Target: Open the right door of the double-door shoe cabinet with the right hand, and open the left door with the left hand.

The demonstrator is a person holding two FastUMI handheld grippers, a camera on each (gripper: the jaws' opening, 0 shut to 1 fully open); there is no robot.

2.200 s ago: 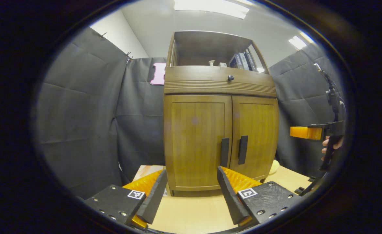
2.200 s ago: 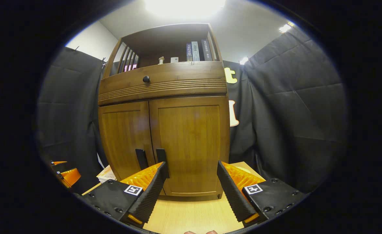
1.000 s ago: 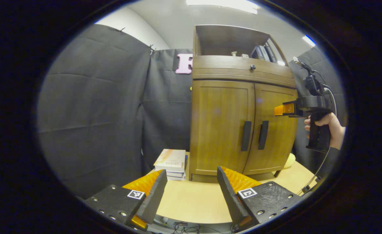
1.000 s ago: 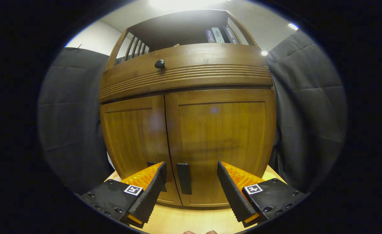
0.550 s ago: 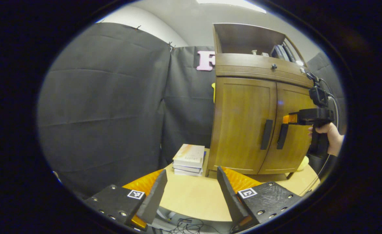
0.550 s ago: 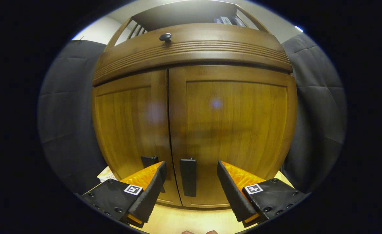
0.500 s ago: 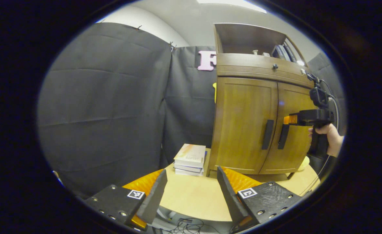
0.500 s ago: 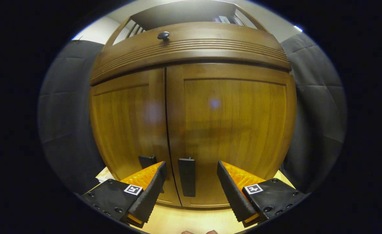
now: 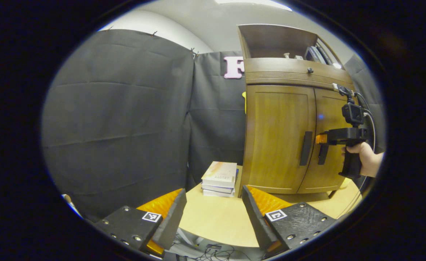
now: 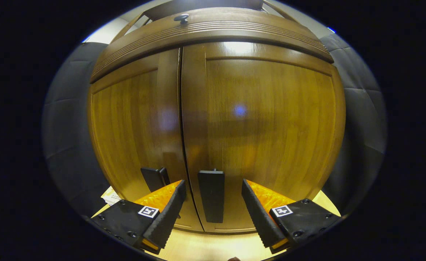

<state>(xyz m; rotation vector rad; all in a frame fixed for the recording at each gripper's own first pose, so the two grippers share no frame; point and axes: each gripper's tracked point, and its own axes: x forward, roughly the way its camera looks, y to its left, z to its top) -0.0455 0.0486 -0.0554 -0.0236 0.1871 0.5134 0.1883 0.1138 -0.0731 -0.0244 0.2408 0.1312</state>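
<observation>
On the light bench (image 9: 213,221) stands the shoe cabinet (image 9: 281,119), both doors closed. Right gripper (image 10: 213,197) has fingers apart around the right door handle (image 10: 211,195). Left gripper (image 9: 213,206) fingers are apart, far from it.

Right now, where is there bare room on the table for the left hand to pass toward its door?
Bare tabletop lies between the left gripper and the cabinet, right of the stack of books. It is crowded at the handles: the right gripper, jaws open, sits around the right door handle.
</observation>
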